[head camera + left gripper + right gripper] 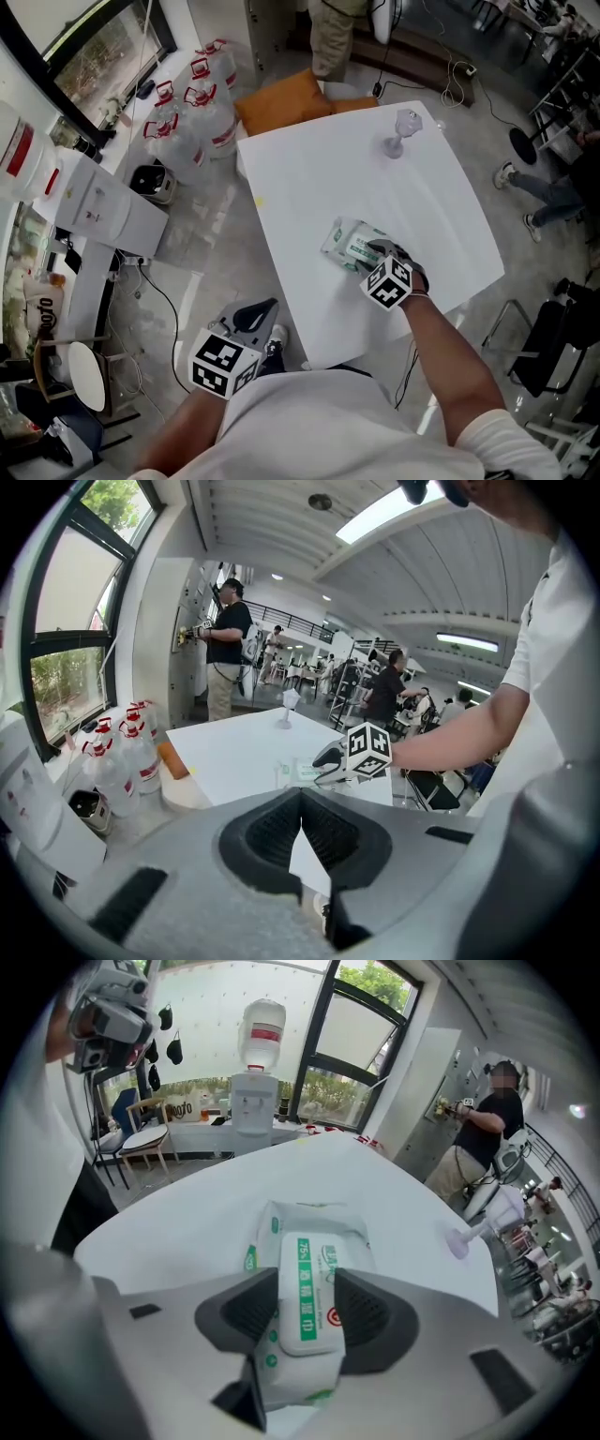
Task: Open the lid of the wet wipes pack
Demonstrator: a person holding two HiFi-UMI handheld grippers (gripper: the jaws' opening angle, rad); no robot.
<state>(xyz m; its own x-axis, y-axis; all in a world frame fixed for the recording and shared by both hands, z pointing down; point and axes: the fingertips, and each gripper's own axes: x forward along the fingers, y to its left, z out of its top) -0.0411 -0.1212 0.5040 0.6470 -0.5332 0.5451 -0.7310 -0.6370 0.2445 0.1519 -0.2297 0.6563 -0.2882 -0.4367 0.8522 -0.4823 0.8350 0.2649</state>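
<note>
A wet wipes pack (349,246) lies flat on the white table (309,178), near its front right corner. Its white lid (307,1288) with a green stripe is closed. My right gripper (380,253) points steeply down over the pack. In the right gripper view its jaws (305,1283) stand open, one on each side of the lid and close to its edges. My left gripper (265,307) hangs off the table's front edge, away from the pack. In the left gripper view its jaw tips (300,794) meet, with nothing held. That view shows the pack (296,772) and the right gripper (325,759) further off.
A stemmed glass (403,133) stands at the table's far right corner. Several water bottles (192,108) and an orange cushion (281,101) lie on the floor beyond the table. A water dispenser (98,202) stands at the left. A person (334,37) stands at the far end.
</note>
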